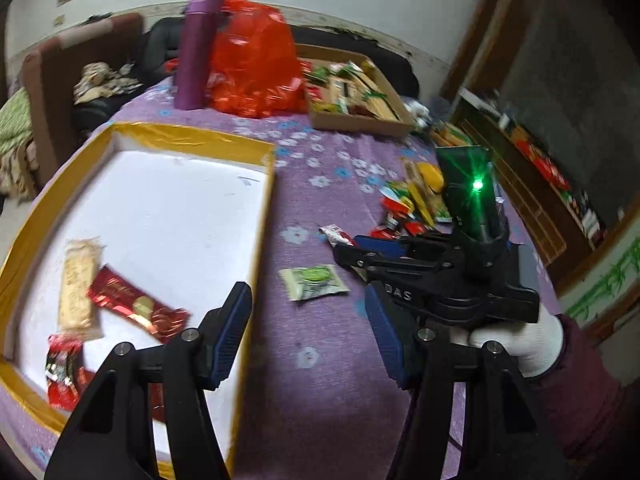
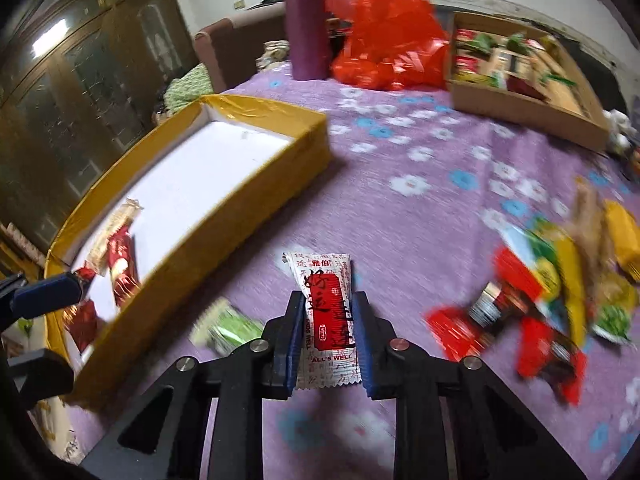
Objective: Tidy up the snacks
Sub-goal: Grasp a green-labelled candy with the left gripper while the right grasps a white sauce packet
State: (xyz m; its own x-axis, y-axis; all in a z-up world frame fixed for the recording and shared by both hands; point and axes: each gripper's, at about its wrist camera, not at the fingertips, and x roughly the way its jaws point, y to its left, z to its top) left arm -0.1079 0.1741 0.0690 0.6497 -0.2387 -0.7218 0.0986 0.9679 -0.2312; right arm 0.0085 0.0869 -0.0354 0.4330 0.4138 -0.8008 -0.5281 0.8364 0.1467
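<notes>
Clearly, a white and red sachet [image 2: 326,320] is clamped between the blue pads of the right gripper [image 2: 327,340], raised above the purple flowered tablecloth [image 2: 420,216]. "ALL'S WELL" and red Chinese characters are printed on its face, and its ends are crimped in a zigzag. The left gripper [image 1: 308,336] is seen with its jaws spread wide and nothing between them, poised over the right-hand wall of the yellow-rimmed box [image 1: 256,248].

Just left of the held sachet, a green and white packet [image 2: 226,326] lies flat on the cloth, blurred in the right wrist view; the same packet [image 1: 314,282] is shown more sharply from the left wrist, between the box and the right gripper [image 1: 352,250]. To the right, a loose pile of snacks [image 2: 560,300] in red, yellow and green wrappers is scattered on the cloth.

Inside the box, on its white floor, a dark red bar [image 1: 136,308], a pale beige bar [image 1: 78,288] and a small red wrapper [image 1: 62,372] are gathered at the near end. Further back, a purple bottle [image 2: 306,20], a red plastic bag [image 2: 388,40] and a cardboard tray [image 2: 528,106] full of packets stand on the table. No obstruction is seen between the held sachet and the box wall.
</notes>
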